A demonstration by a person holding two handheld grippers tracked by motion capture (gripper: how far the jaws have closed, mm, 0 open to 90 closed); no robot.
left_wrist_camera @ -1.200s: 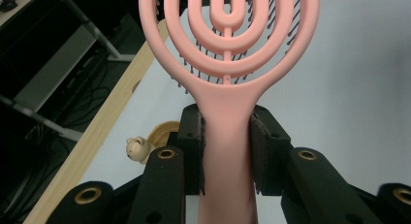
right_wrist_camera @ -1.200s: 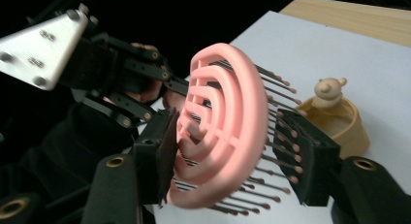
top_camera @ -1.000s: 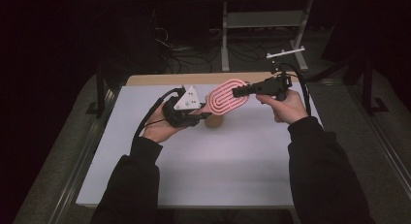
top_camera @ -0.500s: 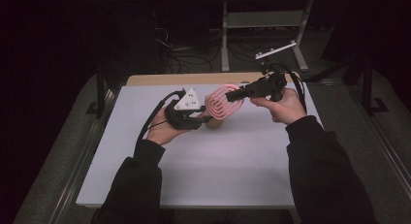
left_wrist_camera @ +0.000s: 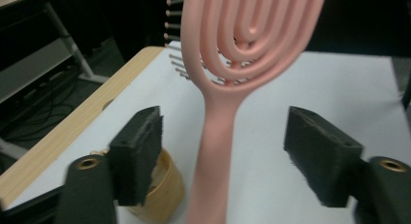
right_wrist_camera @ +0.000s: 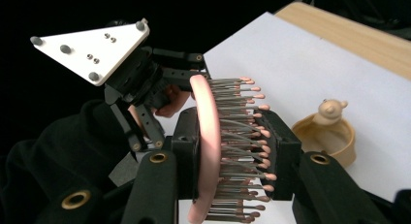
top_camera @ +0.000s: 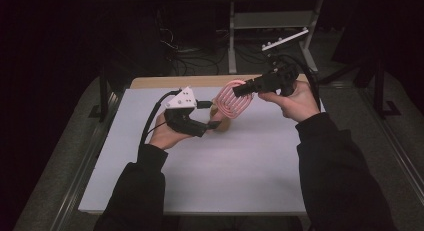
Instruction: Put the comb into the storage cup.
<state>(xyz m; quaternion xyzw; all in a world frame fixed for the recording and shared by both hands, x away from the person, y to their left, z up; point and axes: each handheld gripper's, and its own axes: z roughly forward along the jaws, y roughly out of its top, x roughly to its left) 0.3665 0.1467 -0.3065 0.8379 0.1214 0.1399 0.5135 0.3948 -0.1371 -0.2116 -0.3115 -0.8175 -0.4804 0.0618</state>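
At the left of the high view, the left claw [top_camera: 214,114] is held just above the white table [top_camera: 240,181], and its jaws have just been opening: in the left gripper view they stand wide apart, with the handle of the pink hairbrush [left_wrist_camera: 242,64] running up between them and touching neither pad. The hairbrush is a salmon-pink paddle whose oval head is made of nested open loops, with a slim straight handle; from its face rise thin metal-grey bristles capped with small pink tips, clearest in the right gripper view. It hangs in the air over the far middle of the table, its head [top_camera: 233,99] lifted between the two hands, with the handle pointing down toward the left claw. Below the left claw's near jaw sits a small tan wooden ring dish [left_wrist_camera: 157,192], low-walled and round; in the right gripper view the same dish [right_wrist_camera: 325,136] lies on the table beyond the brush, and a little tan animal figure [right_wrist_camera: 330,110] rises at its far rim, with nothing else to be seen inside it. At the right, the right claw [top_camera: 240,88] is clamped tight on the head of the hairbrush, one pad behind the pink frame and the other pressed in among the bristles.
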